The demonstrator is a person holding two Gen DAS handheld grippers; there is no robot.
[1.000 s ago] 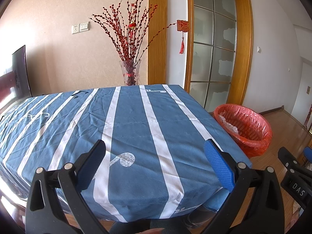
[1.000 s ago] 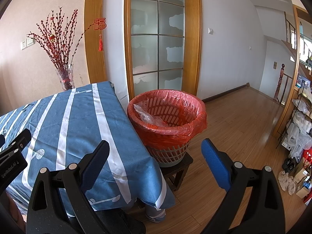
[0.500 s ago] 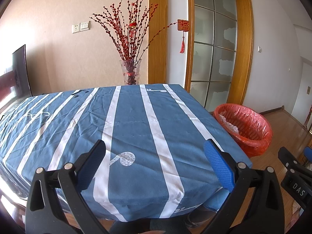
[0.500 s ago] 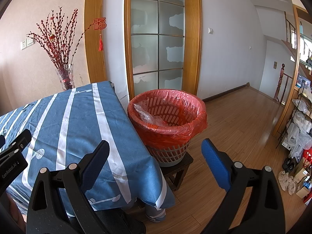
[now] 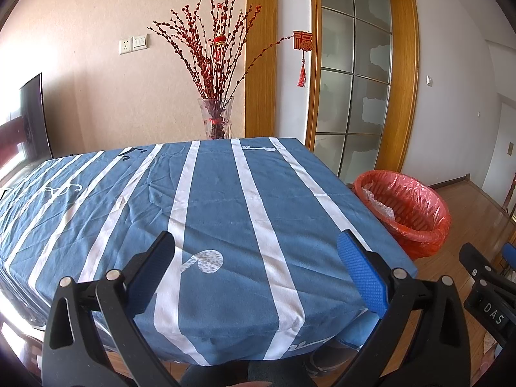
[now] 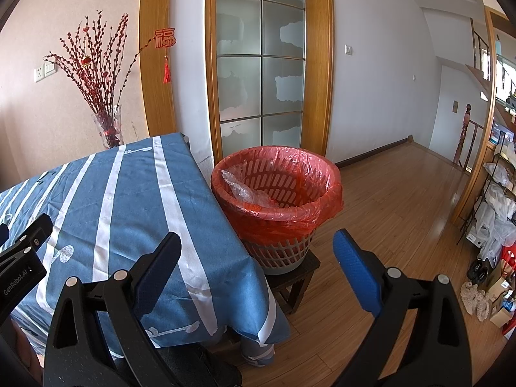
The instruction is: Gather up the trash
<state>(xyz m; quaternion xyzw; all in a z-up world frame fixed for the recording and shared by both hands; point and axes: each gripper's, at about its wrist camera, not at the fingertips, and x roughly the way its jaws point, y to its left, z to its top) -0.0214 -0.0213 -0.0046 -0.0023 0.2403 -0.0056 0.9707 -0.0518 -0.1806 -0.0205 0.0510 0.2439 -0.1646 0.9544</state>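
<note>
No loose trash is seen on the tabletop point(image 5: 225, 200), which is covered by a blue striped cloth and appears bare of litter; the only trash visible is the crumpled clear plastic point(image 6: 248, 193) already lying inside the bin point(image 6: 277, 206). The bin is lined with a thin red bag point(image 6: 290, 222) folded over the rim and is stood on a small dark stool point(image 6: 300, 277) just beside the tabletop's right edge. The left gripper point(image 5: 258, 261) is held above the near end of the tabletop with its fingers spread wide and nothing between them; the right gripper point(image 6: 258, 258) is likewise wide open and empty, pointed toward the bin. The plastic is judged to be light, soft and springy (likely slippery too), so a bunched fold would best be pinched rather than a flat sheet. A glass vase point(image 5: 216, 119) of red branches is seen at the far edge.
</note>
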